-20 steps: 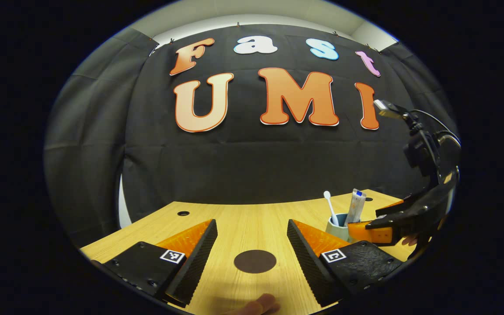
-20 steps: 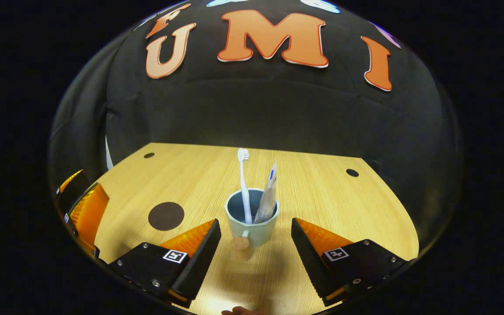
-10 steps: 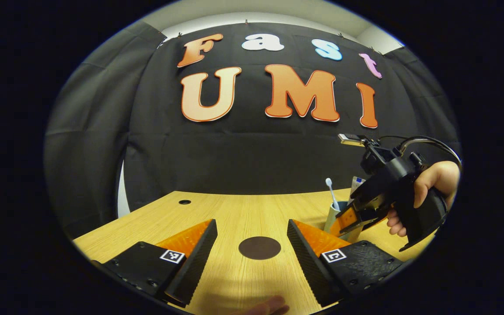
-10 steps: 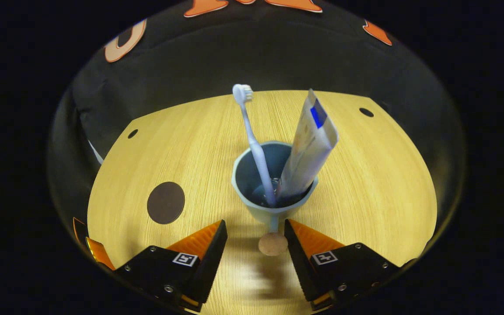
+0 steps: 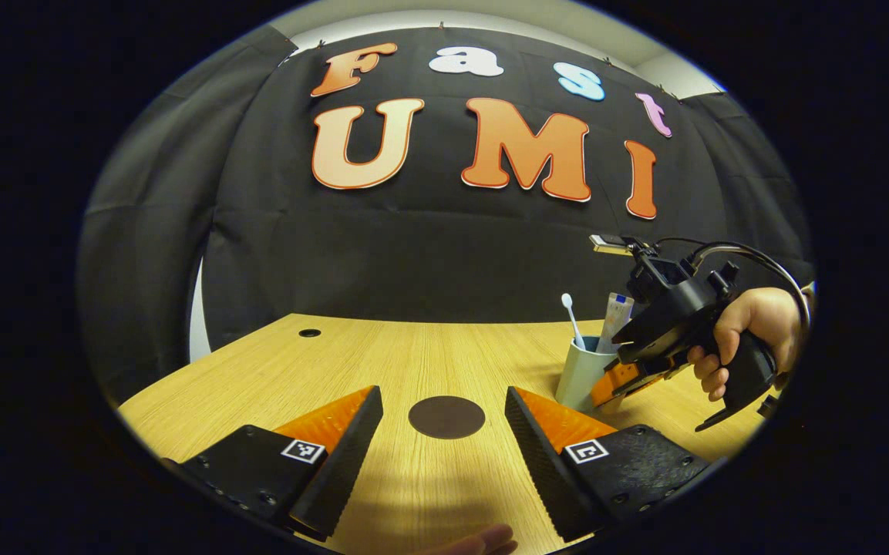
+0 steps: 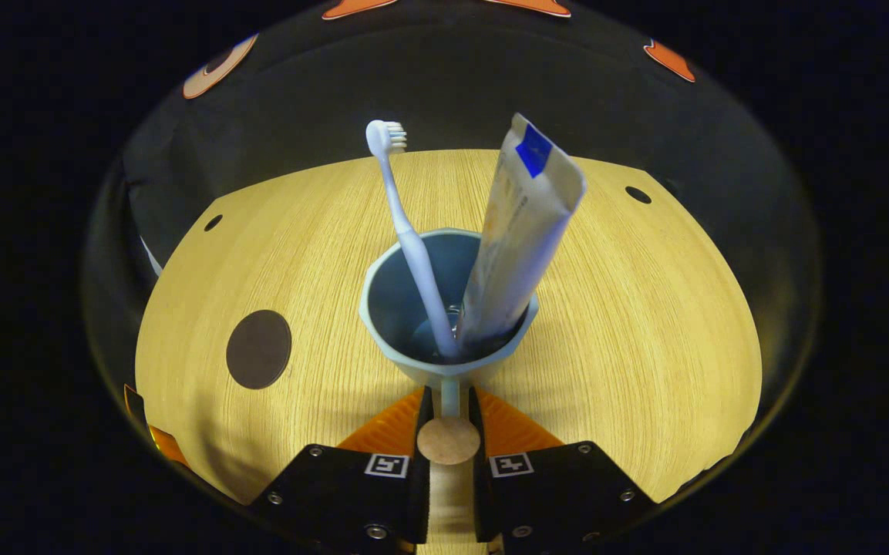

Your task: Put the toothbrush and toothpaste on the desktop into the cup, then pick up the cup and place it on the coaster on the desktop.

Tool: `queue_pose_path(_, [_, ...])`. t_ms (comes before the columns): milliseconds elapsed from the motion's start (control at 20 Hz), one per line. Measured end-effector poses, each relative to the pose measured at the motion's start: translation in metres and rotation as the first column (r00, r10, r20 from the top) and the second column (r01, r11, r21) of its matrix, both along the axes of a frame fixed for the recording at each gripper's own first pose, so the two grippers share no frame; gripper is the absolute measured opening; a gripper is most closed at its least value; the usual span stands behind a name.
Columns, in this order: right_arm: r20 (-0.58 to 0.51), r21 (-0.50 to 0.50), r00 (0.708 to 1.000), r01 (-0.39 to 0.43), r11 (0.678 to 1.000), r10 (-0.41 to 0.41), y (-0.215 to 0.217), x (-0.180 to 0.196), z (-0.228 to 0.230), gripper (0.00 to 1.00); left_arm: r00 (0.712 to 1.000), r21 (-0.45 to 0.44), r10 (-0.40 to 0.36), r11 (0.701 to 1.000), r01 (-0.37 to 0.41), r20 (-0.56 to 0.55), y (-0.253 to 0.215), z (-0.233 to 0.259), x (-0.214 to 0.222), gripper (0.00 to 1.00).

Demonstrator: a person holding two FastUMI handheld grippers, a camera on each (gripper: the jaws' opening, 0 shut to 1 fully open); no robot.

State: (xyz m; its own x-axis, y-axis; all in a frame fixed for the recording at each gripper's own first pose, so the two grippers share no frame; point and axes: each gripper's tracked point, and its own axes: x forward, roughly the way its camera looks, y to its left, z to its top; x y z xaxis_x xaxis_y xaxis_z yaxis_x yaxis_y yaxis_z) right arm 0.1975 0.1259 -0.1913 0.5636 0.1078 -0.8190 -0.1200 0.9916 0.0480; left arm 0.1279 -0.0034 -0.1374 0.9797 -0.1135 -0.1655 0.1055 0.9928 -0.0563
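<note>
Right gripper (image 6: 449, 416): we see both fingers clenched on the cup's handle (image 6: 449, 432), round knob btwn the pads.
Cup (image 6: 448, 308): just ahead of our right fingers, on the desk (image 6: 644, 324).
Toothbrush (image 6: 407, 231): in cup, leaning left, head up.
Toothpaste (image 6: 517, 231): in cup, right of brush, tilted right.
Coaster (image 6: 259, 349): left of cup, well apart, bare.
Left gripper (image 5: 444, 439): we see fingers spread wide, gripping nothing; coaster (image 5: 446, 417) sits btwn and just ahead of them.
Hand (image 5: 745, 331): on right gripper's grip, far right of left gripper view.

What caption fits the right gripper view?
Right gripper shut on the cup handle, toothbrush and toothpaste inside.
</note>
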Motion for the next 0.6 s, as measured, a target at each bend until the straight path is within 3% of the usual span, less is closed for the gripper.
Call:
queue_pose_path(150, [0.004,0.014,1.0,-0.026,1.0,0.026,0.001,0.0,-0.001,0.16,1.0,0.008,-0.004,1.0,0.004,0.01,0.0,0.001,-0.003,0.96])
queue_pose_path(200, [0.006,0.019,1.0,-0.03,0.999,0.03,0.001,0.0,-0.001,0.2,1.0,0.01,-0.005,1.0,0.005,0.013,0.0,0.003,-0.003,0.96])
queue_pose_path(600, [0.115,0.021,0.988,-0.104,0.994,0.101,0.004,0.012,0.006,0.2,0.999,0.019,-0.026,1.0,0.025,0.027,-0.002,0.002,-0.016,0.96])
